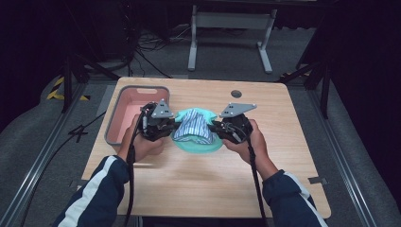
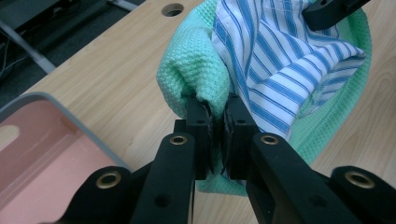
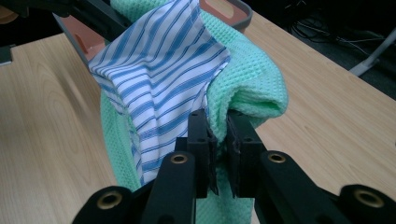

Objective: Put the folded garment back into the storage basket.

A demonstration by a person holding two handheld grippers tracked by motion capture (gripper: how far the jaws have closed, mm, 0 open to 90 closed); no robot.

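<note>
A mint-green waffle cloth (image 1: 198, 145) sits mid-table, its two side edges lifted, with a blue-and-white striped cloth (image 1: 191, 126) bundled inside it. My left gripper (image 1: 171, 128) is shut on the green cloth's left edge; in the left gripper view the jaws (image 2: 215, 109) pinch a fold of green cloth (image 2: 196, 70), and the striped cloth (image 2: 280, 60) lies just beside them. On the opposite edge, my right gripper (image 1: 215, 127) is shut as well. In the right gripper view it (image 3: 218, 122) clamps the green fold (image 3: 252, 79) next to the striped cloth (image 3: 159, 79).
A pink bin with a grey rim (image 1: 113, 118) stands at the table's left, close to my left hand. A round cable hole (image 1: 236, 93) sits near the far edge. Bare wooden tabletop (image 1: 198, 184) lies in front of the cloths. Cables and a white frame are on the floor beyond.
</note>
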